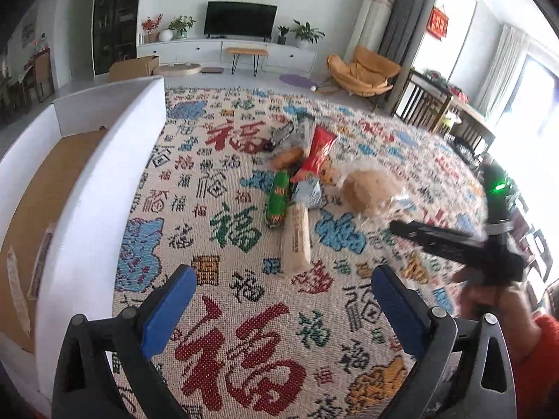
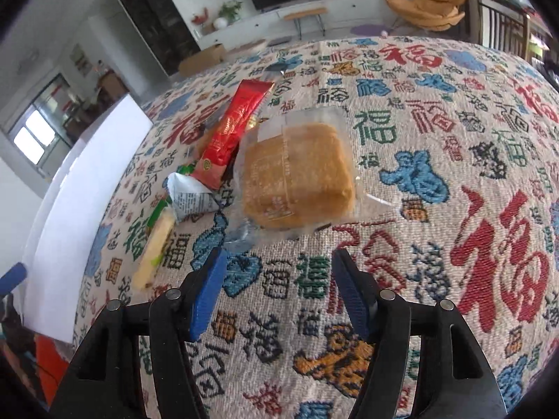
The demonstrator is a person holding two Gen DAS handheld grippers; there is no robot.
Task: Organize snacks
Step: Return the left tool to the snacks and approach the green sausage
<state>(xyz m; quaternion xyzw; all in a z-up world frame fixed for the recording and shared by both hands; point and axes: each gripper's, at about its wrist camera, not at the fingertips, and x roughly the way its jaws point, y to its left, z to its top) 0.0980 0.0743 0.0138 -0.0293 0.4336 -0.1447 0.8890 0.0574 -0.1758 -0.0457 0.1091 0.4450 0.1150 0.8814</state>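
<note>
Snacks sit heaped mid-worktop on the patterned cloth (image 1: pixel 244 314): bread pack (image 2: pixel 297 174) nearest the right hand-held gripper (image 2: pixel 276 293), pale wafer bar (image 1: pixel 296 241) just ahead of the left hand-held gripper (image 1: pixel 283 300), red sachet (image 2: pixel 234 136) and green pack (image 1: pixel 277 202) behind. Both sets of jaws released, nothing between them, so this looks like the reach-in step. Next, I'd guess: straddle one pack each, clench, carry to the white box (image 1: pixel 101 160) at the left, which already holds a couple of packets.
</note>
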